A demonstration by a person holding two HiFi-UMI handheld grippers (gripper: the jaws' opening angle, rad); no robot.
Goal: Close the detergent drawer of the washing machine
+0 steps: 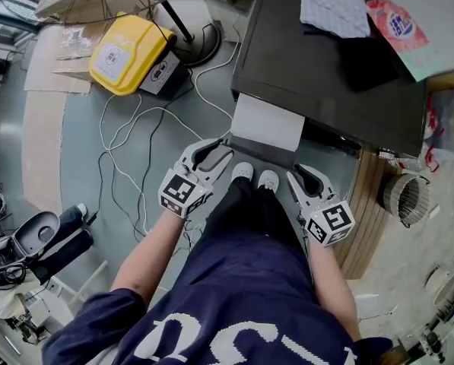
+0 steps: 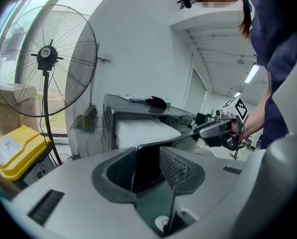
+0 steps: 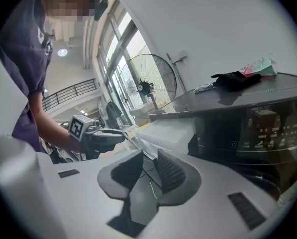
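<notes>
The dark washing machine (image 1: 325, 59) has its detergent drawer (image 1: 268, 122) pulled out, white on top, with a dark front panel (image 1: 261, 153). My left gripper (image 1: 220, 153) is at the panel's left end with its jaws wide open. In the left gripper view the dark panel (image 2: 147, 166) fills the gap just beyond the fingertips; nothing is clamped, and I cannot tell whether they touch it. My right gripper (image 1: 297, 175) is at the panel's right end, partly open. In the right gripper view the panel's thin edge (image 3: 138, 144) runs toward the gap and the floor shows through it.
A yellow box (image 1: 128, 52) and white cables (image 1: 128, 150) lie on the floor to the left. A standing fan (image 2: 46, 59) is left of the machine. Cloths (image 1: 333, 2) and a packet (image 1: 398, 25) lie on the machine's top. The person's feet (image 1: 255, 176) are below the drawer.
</notes>
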